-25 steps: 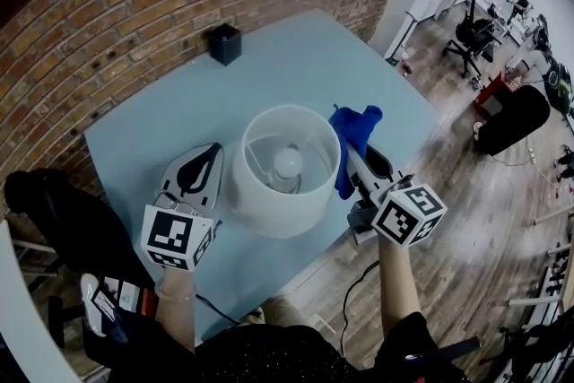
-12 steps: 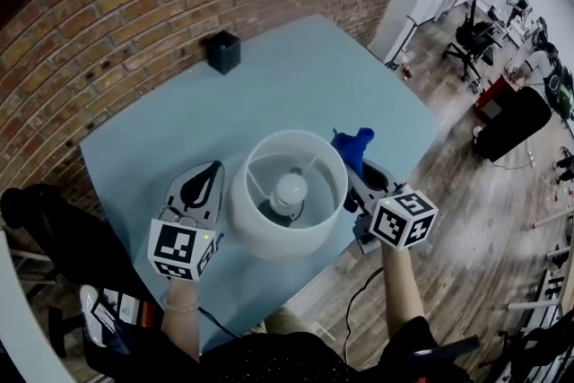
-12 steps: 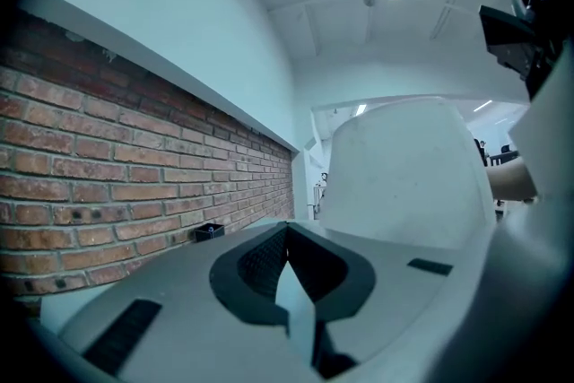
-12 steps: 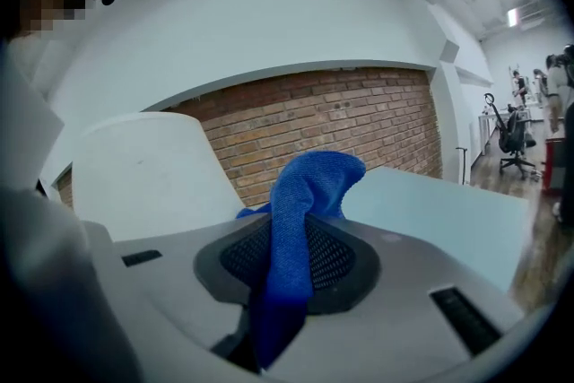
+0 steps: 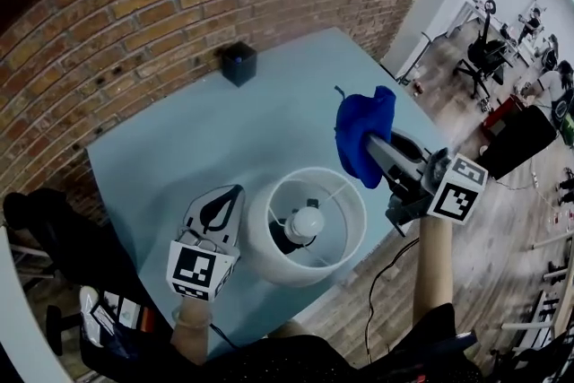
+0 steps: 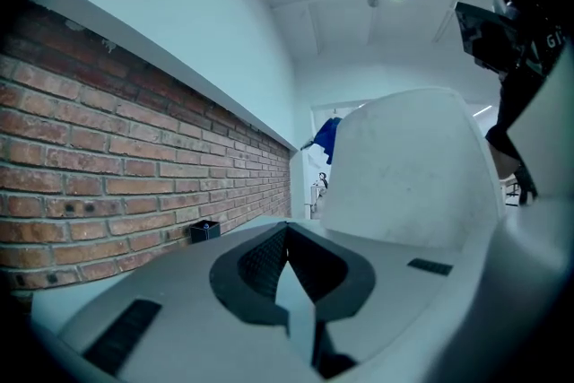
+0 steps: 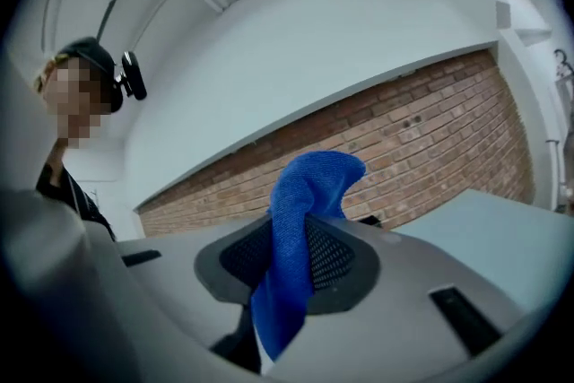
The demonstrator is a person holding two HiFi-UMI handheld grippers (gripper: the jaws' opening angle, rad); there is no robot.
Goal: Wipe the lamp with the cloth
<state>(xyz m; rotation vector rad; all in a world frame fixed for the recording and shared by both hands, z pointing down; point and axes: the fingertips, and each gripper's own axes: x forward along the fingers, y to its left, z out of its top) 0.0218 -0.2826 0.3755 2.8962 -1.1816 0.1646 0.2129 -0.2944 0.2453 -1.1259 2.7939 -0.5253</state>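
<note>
The lamp [image 5: 307,227] stands near the table's front edge, its white shade open at the top with the bulb [image 5: 308,221] showing inside. My right gripper [image 5: 369,144] is raised above and to the right of the shade, shut on a blue cloth [image 5: 362,132] that hangs bunched over its tips. In the right gripper view the cloth [image 7: 300,233] drapes between the jaws of that gripper [image 7: 291,227]. My left gripper [image 5: 234,193] is shut and holds nothing, close against the shade's left side. The shade [image 6: 413,166] fills the right of the left gripper view, beside the left gripper [image 6: 287,233].
A small black cube [image 5: 239,64] sits at the far side of the light blue table [image 5: 179,139], near the brick wall [image 5: 134,4]. Wooden floor, office chairs and desks lie beyond the table's right edge. A black chair stands at the lower left.
My right gripper has lifted the cloth away from the shade's right side, up and farther out. The left gripper stays beside the shade.
</note>
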